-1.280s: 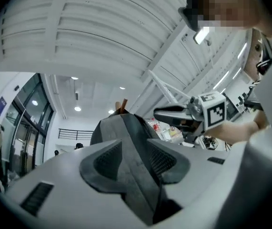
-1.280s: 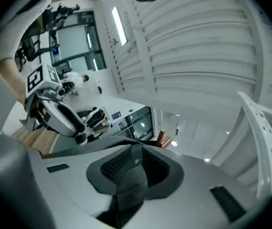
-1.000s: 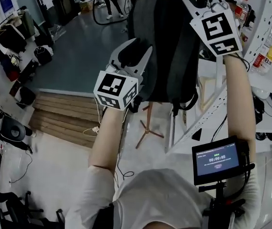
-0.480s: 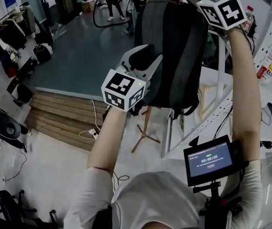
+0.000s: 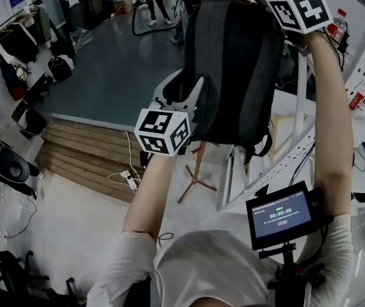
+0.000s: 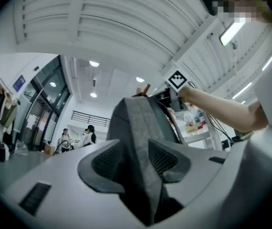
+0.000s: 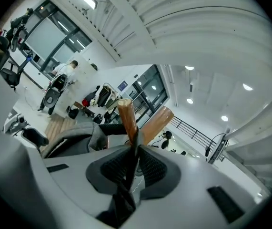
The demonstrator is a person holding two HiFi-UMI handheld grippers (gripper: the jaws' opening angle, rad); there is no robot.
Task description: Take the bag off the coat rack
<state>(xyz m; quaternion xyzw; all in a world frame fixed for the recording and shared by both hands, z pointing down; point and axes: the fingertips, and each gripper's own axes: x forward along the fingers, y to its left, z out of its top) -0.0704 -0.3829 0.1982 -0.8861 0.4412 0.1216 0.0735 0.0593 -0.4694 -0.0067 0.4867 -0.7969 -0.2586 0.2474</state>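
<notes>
Overhead, your right hand-held gripper (image 7: 132,161) is clamped on the thin black strap (image 7: 134,144) of the dark grey fabric backpack (image 5: 233,62), which hangs from the brown wooden coat rack (image 7: 126,116). Your left hand-held gripper (image 6: 135,149) is opening its jaws, with the backpack's bottom edge between the pads.

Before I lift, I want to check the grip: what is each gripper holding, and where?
Right gripper pinches the backpack's thin top strap by the wooden peg. Left gripper has the backpack's lower side edge between its jaws, which are opening.
</notes>
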